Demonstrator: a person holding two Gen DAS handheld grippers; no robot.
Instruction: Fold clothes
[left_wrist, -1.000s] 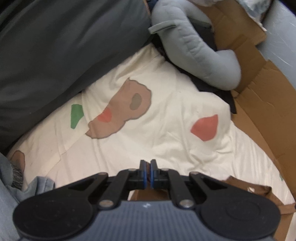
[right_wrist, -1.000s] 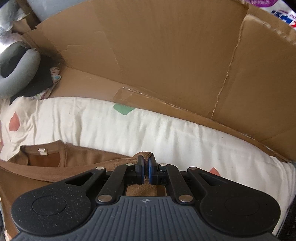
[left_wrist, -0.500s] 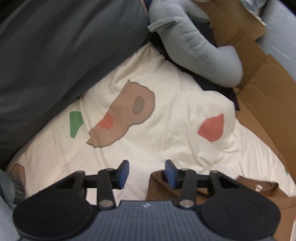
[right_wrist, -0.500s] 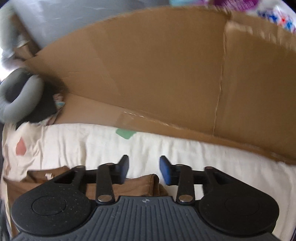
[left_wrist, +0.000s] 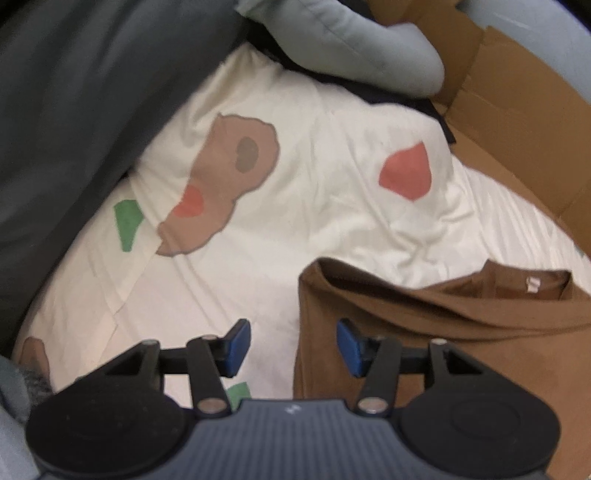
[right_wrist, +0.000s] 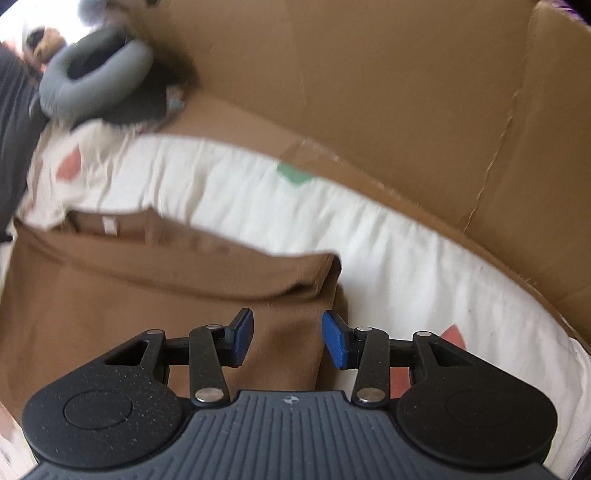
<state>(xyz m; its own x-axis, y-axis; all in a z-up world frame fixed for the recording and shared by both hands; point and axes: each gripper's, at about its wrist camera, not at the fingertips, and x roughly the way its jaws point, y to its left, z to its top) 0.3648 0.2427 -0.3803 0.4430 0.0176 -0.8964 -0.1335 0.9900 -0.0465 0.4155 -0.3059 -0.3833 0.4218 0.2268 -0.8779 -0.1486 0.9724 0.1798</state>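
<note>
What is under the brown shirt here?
The brown shirt lies on a cream sheet with coloured patches, which shows on its far side and along both side edges. What the sheet looks like directly beneath the shirt is covered, and so is anything tucked inside its fold.

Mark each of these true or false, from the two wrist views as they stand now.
1. Both claws are open. True: left claw, right claw.
2. The brown shirt hangs in the air. False: it lies on the white sheet.
3. The shirt's neck label shows. True.
4. The sheet is plain white. False: it bears coloured patches.
5. Cardboard stands beyond the sheet. True.
</note>
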